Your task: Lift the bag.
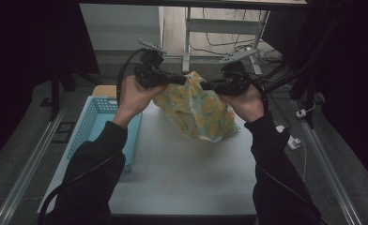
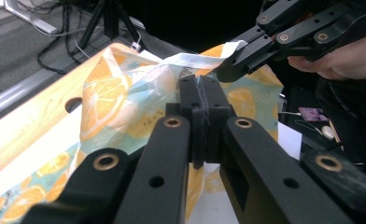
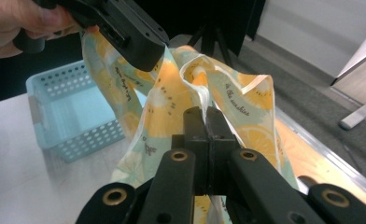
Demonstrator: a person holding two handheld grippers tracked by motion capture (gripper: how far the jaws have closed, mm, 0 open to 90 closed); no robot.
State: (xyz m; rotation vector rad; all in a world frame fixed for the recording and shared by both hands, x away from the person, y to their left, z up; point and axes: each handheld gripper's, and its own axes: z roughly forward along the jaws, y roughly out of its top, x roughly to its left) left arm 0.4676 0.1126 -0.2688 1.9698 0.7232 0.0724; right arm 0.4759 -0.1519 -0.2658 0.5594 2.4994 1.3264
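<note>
Holding lemon-print cloth (image 1: 198,110) aloft, left gripper (image 1: 184,79) and right gripper (image 1: 204,86) clamped, facing inward.

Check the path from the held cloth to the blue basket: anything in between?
Nothing visible does. The cloth hangs clamped by the left gripper and the right gripper above the table; the blue basket sits open at its left.

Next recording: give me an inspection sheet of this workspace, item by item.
Surface: white table top, wooden strip along its far edge.
Job's things: orange-print cloth held up between both grippers, lower end near the table.
Clutter: light blue basket at left, looks empty.
Grippers: left gripper and right gripper each shut on the cloth's top edge.
Cables: black cable loops from the left gripper; floor cables beyond.
Surroundings: dark curtains, desk legs.
</note>
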